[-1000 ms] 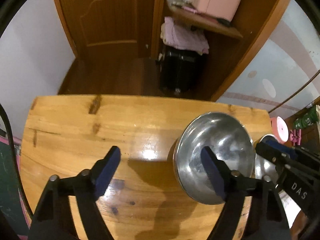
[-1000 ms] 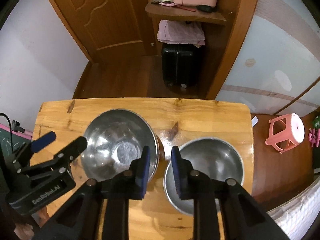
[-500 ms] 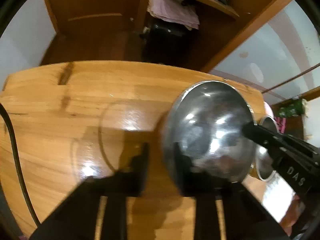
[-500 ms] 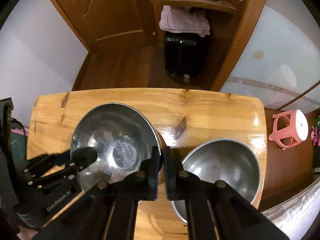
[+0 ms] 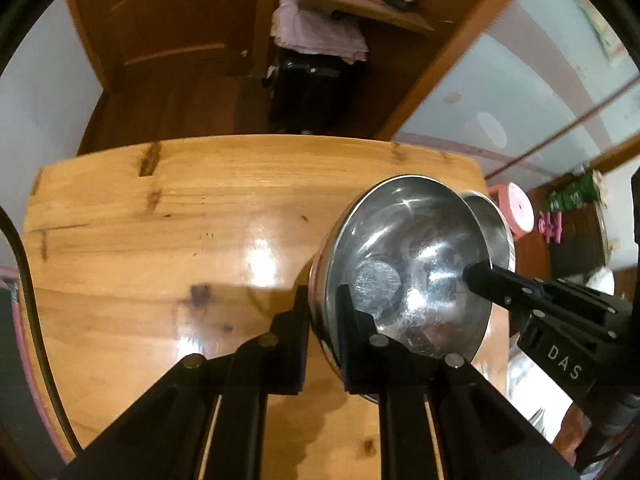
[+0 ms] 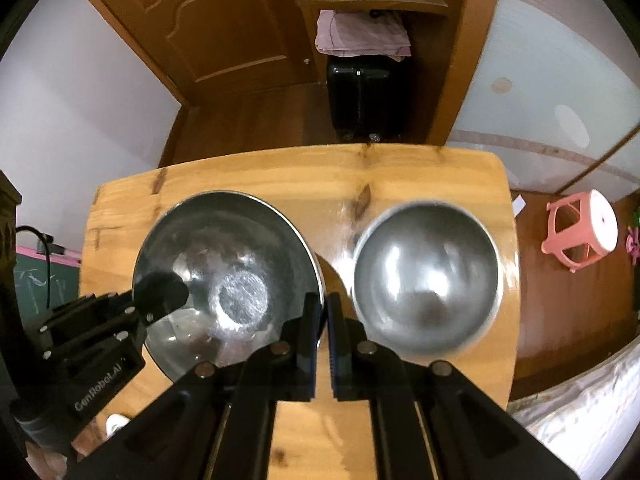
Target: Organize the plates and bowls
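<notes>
A large steel bowl [image 5: 404, 280] [image 6: 232, 280] is held at both sides over the wooden table [image 5: 140, 240] [image 6: 400, 168]. My left gripper [image 5: 323, 304] [image 6: 154, 296] is shut on its left rim, one finger inside and one outside. On the opposite rim my right gripper [image 6: 322, 308] [image 5: 474, 276] is shut the same way. In the left wrist view the bowl looks tilted, with a shadow beneath it. A smaller steel bowl [image 6: 426, 280] [image 5: 490, 216] rests on the table just to its right, apart from both grippers.
A pink plastic stool [image 6: 580, 236] [image 5: 516, 212] stands on the floor right of the table. Beyond the far edge are a black suitcase [image 6: 364, 96], a shelf and a wooden door. A dark cable [image 5: 24, 260] hangs at the left edge. White bedding [image 6: 580, 400] lies lower right.
Both grippers have closed on the large bowl's rim, the left from wide open. The bowl has come up slightly and tilted, and both views have pulled back from the table.
</notes>
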Motion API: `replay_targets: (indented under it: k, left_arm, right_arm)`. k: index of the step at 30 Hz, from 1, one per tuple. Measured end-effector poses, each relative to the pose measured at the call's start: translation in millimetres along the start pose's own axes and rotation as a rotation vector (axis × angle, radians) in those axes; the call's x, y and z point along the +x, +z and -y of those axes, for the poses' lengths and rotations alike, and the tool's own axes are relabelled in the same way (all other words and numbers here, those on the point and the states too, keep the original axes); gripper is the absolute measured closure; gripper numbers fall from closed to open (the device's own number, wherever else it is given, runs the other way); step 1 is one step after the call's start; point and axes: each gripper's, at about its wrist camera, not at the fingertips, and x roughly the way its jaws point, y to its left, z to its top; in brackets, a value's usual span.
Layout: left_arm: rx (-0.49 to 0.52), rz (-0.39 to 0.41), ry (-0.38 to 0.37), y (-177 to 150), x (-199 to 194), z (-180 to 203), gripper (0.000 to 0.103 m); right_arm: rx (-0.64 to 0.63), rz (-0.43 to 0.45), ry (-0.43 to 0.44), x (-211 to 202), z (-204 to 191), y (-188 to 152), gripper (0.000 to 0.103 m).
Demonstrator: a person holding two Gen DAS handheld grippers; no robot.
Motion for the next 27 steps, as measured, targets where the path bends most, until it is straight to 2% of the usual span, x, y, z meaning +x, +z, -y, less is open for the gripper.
replay_targets:
  k: [6, 13, 17, 22, 27]
  left_arm:
    - [0.085, 0.018, -0.020, -35, -61, 27, 0.092]
    - [0.175, 0.033, -0.048, -107, -130, 52, 0.092]
    - [0.216, 0.024, -0.057, -157, -155, 63, 0.091]
    - [0.259, -0.004, -0.057, -217, -165, 72, 0.090]
    - [0.261, -0.066, -0.078, -273, -150, 69, 0.089]
  right_arm:
    - [0.036, 0.032, 0.015, -64, -3, -48, 0.098]
    - [0.041, 0.103, 0.035, -146, -13, -126, 0.097]
    - [0.022, 0.128, 0.028, -176, -17, -172, 0.097]
    - [0.015, 0.130, 0.015, -186, -16, -227, 0.097]
    - [0.023, 0.108, 0.024, -175, -13, -275, 0.097]
